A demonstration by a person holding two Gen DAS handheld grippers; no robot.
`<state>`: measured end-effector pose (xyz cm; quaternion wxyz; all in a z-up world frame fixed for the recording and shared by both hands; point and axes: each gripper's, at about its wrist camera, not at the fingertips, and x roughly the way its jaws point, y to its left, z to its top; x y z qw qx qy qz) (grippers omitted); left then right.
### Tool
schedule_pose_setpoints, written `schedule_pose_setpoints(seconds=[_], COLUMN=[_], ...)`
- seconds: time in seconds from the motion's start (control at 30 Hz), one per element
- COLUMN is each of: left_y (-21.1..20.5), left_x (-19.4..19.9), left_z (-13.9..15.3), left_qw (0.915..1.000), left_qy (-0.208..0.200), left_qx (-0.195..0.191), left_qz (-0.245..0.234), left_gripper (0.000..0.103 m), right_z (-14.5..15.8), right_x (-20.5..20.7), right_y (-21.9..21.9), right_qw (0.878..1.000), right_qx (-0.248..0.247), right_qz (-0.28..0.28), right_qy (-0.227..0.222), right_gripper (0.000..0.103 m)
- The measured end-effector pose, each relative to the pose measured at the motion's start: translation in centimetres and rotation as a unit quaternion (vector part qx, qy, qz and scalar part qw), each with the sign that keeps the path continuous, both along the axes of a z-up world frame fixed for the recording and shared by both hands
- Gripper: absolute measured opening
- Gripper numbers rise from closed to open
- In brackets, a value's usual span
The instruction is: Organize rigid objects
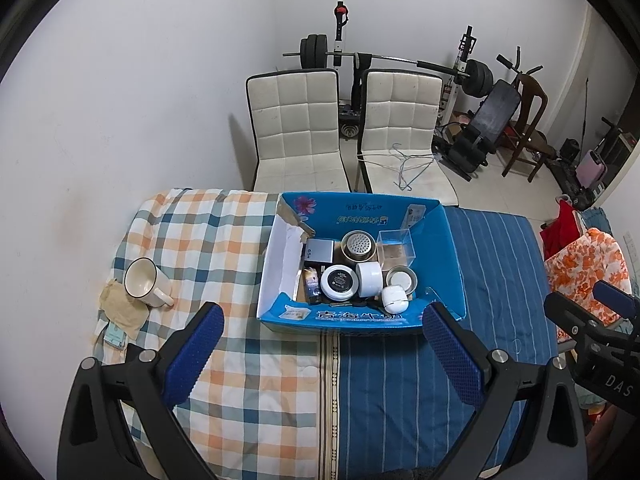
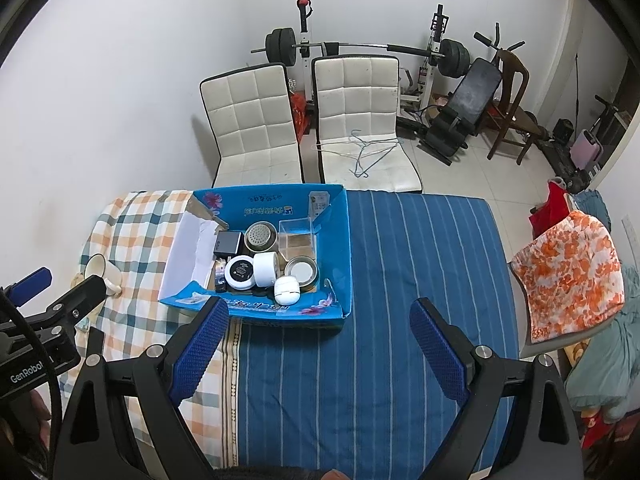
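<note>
Covering the bed [image 2: 360,360] are two cloths: a checked orange-and-teal one toward its left edge and a blue striped one across the rest. Beyond the far edge stand two white padded chairs [image 2: 256,120], with a barbell rack [image 2: 360,46] and a weight bench against the white wall. A blue cardboard box [image 1: 360,318] sits near the far edge, where the two cloths meet. Inside it lie a round black-and-white tin [image 1: 339,282], a white jar [image 1: 369,279], a white earbud case [image 1: 394,299], a perforated metal strainer [image 1: 359,245], a clear plastic box [image 1: 396,246] and a grey charger [image 1: 319,251]. A white mug [image 1: 144,282] rests on the checked cloth by the left edge. The left gripper [image 1: 320,340] and right gripper [image 2: 320,332] both stand wide, holding nothing.
</note>
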<state>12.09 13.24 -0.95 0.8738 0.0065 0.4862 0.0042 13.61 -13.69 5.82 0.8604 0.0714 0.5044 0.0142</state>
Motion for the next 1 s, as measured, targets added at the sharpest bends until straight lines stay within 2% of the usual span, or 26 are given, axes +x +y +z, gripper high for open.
schedule_pose_setpoints(seconds=[1.0], left_y=[0.45], left_x=[-0.10], left_z=[-0.59], left_qw=[1.0000], left_qy=[0.001], left_qx=[0.003], left_qz=[-0.006], left_gripper=[0.102], right_z=[0.04], right_x=[-0.08], right_y=[-0.01], right_qw=[1.000], right_qx=[-0.009], right_qz=[0.012], right_qy=[-0.002], right_gripper=[0.094])
